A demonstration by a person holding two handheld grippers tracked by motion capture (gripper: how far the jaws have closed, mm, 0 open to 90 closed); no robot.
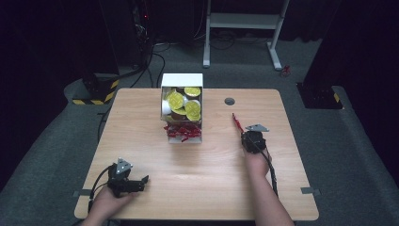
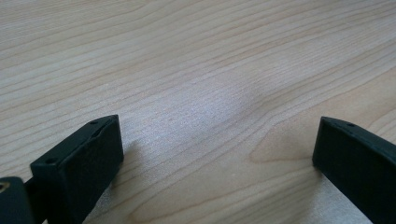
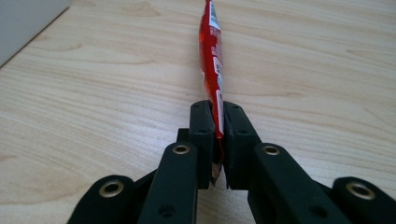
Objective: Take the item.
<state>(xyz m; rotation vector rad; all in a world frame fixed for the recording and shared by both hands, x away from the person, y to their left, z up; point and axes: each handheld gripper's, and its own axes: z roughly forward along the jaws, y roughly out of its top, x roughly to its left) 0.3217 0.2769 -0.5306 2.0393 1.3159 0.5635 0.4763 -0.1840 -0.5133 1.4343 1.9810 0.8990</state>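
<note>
The right gripper (image 3: 217,128) is clamped on a red sachet (image 3: 212,60), held just above the table (image 1: 197,188) to the right of the white box (image 1: 182,81). Well to the near left of that box, the left gripper (image 2: 217,149) rests with jaws apart.

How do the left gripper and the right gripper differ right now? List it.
1. The left gripper stands open; the right gripper is shut.
2. The left gripper has only bare table between its jaws; the right gripper pinches a red sachet.
3. In the high view, the left gripper sits near the table's front edge; the right gripper is farther in, beside the white box.
Both are black and hand-held.
</note>
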